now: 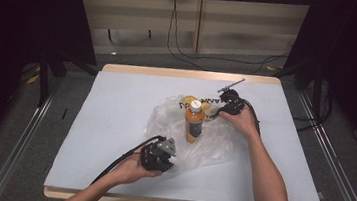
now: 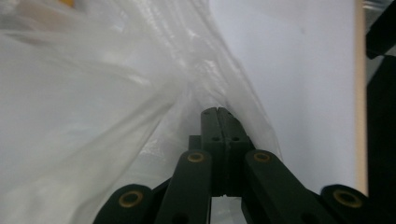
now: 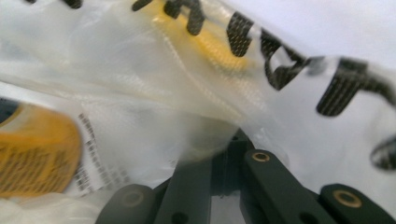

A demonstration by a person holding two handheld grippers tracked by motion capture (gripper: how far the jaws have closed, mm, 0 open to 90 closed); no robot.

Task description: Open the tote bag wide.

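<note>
A clear plastic bag (image 1: 212, 139) with black lettering lies crumpled in the middle of the table (image 1: 116, 104). An orange bottle (image 1: 193, 124) with a white cap stands upright inside it. My left gripper (image 1: 173, 153) is at the bag's near left edge, and in the left gripper view its jaws (image 2: 217, 113) are pressed together with the bag's film (image 2: 93, 116) pinched between them. My right gripper (image 1: 218, 110) holds the bag's far right edge. Its tips (image 3: 233, 140) are veiled by the film (image 3: 140, 93), beside the bottle's orange label (image 3: 32, 154).
A thin metal rod (image 1: 232, 84) sticks up behind the right gripper. The table's wooden rim (image 1: 189, 74) runs along the far side, with cables (image 1: 181, 50) on the floor beyond. Dark stands flank the table on both sides.
</note>
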